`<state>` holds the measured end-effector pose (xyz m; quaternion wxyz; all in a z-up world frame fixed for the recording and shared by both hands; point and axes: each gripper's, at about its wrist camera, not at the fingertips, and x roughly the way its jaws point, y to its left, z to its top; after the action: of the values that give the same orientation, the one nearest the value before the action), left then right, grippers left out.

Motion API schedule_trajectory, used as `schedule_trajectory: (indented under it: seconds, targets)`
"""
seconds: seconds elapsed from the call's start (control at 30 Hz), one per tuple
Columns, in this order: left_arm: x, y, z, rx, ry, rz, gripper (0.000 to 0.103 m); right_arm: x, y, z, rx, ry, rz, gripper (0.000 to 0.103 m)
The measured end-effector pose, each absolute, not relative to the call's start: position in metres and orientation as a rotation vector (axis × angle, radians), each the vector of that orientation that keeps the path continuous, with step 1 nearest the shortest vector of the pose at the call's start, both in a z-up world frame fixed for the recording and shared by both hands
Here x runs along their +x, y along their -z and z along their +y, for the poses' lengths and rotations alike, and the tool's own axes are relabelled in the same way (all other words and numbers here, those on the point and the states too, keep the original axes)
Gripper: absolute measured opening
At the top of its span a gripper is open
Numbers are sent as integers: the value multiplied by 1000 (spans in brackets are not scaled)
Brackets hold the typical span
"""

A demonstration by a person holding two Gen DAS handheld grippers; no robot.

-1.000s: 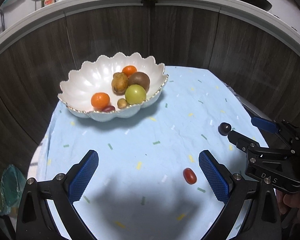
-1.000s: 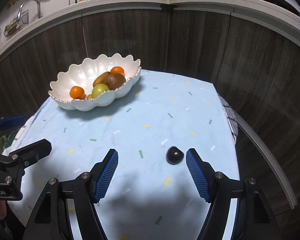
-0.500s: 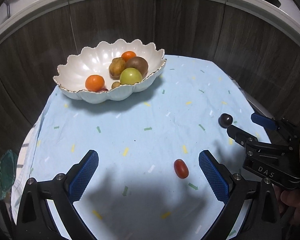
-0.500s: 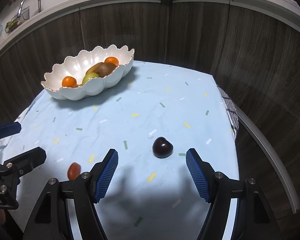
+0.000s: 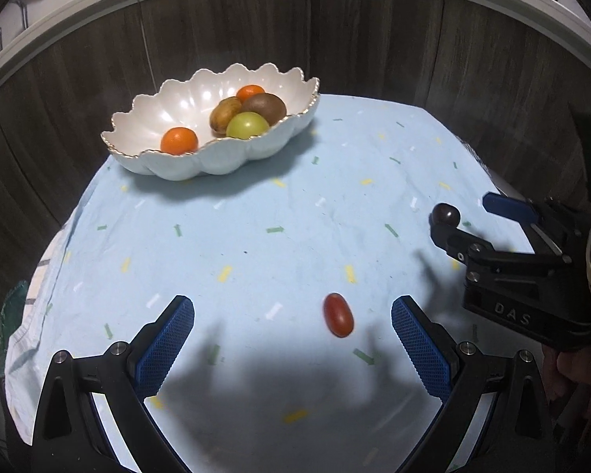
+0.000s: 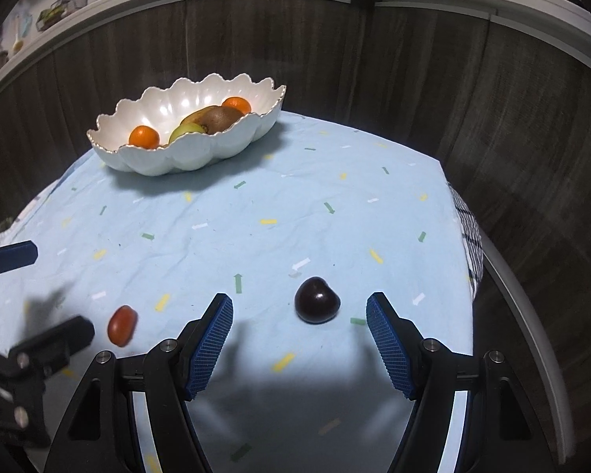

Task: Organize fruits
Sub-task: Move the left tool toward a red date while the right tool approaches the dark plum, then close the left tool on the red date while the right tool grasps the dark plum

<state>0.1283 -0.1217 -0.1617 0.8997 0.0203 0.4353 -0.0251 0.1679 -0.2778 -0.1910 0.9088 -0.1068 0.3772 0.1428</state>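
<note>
A white scalloped bowl at the far left of the blue cloth holds oranges, kiwis and a green fruit. A red grape tomato lies on the cloth between my left gripper's open fingers, nearer the right one. My left gripper is open and empty. A dark cherry lies just ahead of my right gripper, which is open and empty, between its fingers.
The blue confetti-pattern cloth covers a small table whose right edge drops off by dark wood cabinet panels. A checked towel shows at that edge. A kitchen counter with dishes runs along the top.
Both grippers have come lower and closer to the table. The tomato now sits further in between the left fingers; the cherry sits nearer the right gripper's fingers.
</note>
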Motion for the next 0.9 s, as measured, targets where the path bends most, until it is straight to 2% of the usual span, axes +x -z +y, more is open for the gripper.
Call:
schedule_trajectory:
  seconds: [0.2, 0.3, 0.43, 0.6, 0.73, 0.8, 0.9]
  targets:
    - [132, 170, -124, 23, 24, 916, 100, 176, 199, -277, -247, -325, 788, 71]
    - [135, 175, -126, 25, 22, 925, 94, 179, 202, -276, -249, -338, 791, 71]
    - [139, 183, -132, 38, 27, 952, 80, 184, 207, -277, -251, -344, 795, 71]
    - [141, 189, -136, 39, 34, 965, 72, 187, 210, -280, -249, -344, 799, 70]
    - [142, 192, -140, 52, 56, 970, 57, 189, 212, -280, -243, -353, 799, 70]
    - [143, 195, -143, 66, 75, 986, 53, 189, 213, -280, -242, -360, 799, 69]
    - [142, 195, -143, 64, 78, 979, 52, 192, 215, -279, -240, -368, 813, 62]
